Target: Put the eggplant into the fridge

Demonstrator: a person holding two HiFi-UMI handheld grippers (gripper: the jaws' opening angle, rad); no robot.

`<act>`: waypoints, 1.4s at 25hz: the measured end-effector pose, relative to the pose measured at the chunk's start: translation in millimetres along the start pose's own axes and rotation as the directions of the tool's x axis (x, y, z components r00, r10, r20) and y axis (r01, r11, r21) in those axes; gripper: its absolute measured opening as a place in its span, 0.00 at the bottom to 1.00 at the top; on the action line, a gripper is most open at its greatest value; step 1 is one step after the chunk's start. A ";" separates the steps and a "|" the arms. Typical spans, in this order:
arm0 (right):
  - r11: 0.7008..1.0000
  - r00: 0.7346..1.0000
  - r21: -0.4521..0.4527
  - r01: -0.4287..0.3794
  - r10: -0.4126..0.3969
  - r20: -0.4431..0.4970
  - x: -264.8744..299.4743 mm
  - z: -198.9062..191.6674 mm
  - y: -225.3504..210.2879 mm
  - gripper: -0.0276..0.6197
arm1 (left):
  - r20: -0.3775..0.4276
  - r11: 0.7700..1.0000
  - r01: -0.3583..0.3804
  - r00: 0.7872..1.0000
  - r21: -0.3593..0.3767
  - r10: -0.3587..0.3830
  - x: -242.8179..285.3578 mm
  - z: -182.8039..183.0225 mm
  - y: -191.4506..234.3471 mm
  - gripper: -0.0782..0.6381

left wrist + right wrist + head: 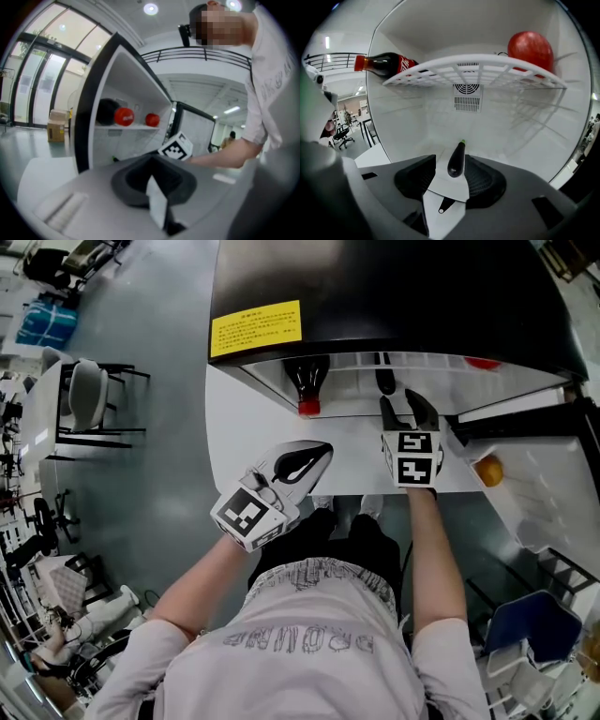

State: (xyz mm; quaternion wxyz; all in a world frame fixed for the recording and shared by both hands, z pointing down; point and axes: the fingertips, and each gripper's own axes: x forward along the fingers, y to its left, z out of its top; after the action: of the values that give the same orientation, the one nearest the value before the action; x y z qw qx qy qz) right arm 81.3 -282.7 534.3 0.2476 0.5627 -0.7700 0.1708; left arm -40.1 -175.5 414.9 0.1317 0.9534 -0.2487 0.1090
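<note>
Only right gripper view shows eggplant point(456, 160) seemingly untouched within claw point(451, 165).

Small eggplant point(456, 160), dark purple and glossy, little green stem end pointing at the back wall. Lying flat on the white floor of the fridge point(417, 136), lengthwise front to back, below the wire shelf point(478, 65). Fridge black outside, plain white inside, standing wide open.
</note>
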 end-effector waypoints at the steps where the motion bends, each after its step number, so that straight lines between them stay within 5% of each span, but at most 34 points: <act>1: 1.000 1.000 0.000 -0.002 0.002 0.008 -6.0 2.4 2.0 0.33 | 0.004 1.000 -0.001 1.000 0.000 0.001 -1.2 1.8 -1.6 0.12; 19: 0.999 0.992 -0.027 -0.045 0.048 0.119 -91.7 44.3 26.1 0.20 | 0.084 1.000 -0.001 0.996 0.008 0.000 -8.5 29.4 -21.3 0.12; 35: 0.996 0.987 -0.022 -0.088 0.090 0.133 -125.7 41.4 39.1 0.12 | 0.102 0.999 -0.022 0.995 0.032 0.018 -10.9 45.3 -28.9 0.12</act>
State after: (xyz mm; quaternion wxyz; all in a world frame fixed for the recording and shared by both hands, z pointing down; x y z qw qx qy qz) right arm 67.0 -194.8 428.9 0.1922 0.5358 -0.8106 0.1374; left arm -28.5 -160.1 363.6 0.1020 0.9572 -0.2628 0.0656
